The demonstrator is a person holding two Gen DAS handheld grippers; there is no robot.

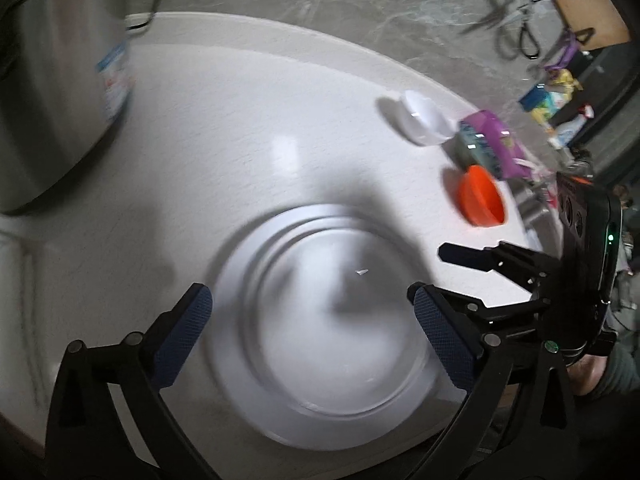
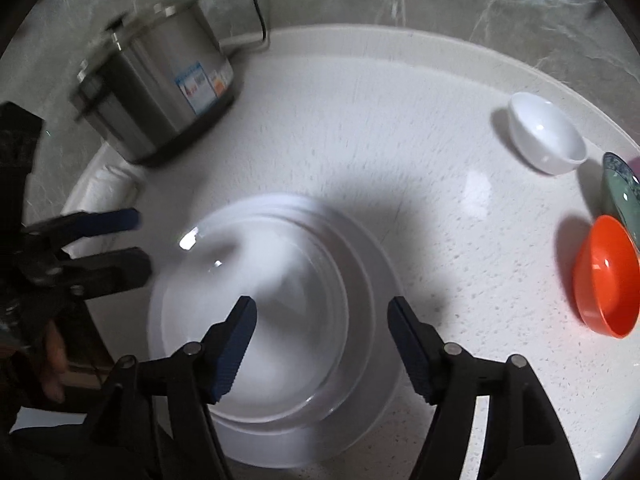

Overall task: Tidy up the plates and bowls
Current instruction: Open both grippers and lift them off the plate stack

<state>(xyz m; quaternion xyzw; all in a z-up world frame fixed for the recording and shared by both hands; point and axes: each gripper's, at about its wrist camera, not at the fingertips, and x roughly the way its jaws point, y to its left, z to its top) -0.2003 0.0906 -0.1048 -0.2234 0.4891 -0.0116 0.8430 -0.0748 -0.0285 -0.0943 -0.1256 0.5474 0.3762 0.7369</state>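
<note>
A stack of white plates (image 1: 324, 332) (image 2: 280, 320) lies on the white counter, with a clear glass dish on top. My left gripper (image 1: 312, 308) is open, its jaws hanging over the stack's two sides. My right gripper (image 2: 322, 320) is open and empty over the stack's right part. A white bowl (image 1: 424, 120) (image 2: 546, 138), an orange bowl (image 1: 482, 196) (image 2: 606, 276) and a green patterned bowl (image 2: 620, 192) (image 1: 476, 146) stand at the right. The right gripper shows in the left wrist view (image 1: 436, 276), the left gripper in the right wrist view (image 2: 138, 240).
A steel pot (image 1: 60, 92) (image 2: 156, 92) with a label stands at the back left, a cable behind it. A purple item (image 1: 500, 144) sits by the green bowl. The counter (image 2: 360, 140) curves, with a marble wall behind. A folded white cloth (image 2: 108, 192) lies at the left edge.
</note>
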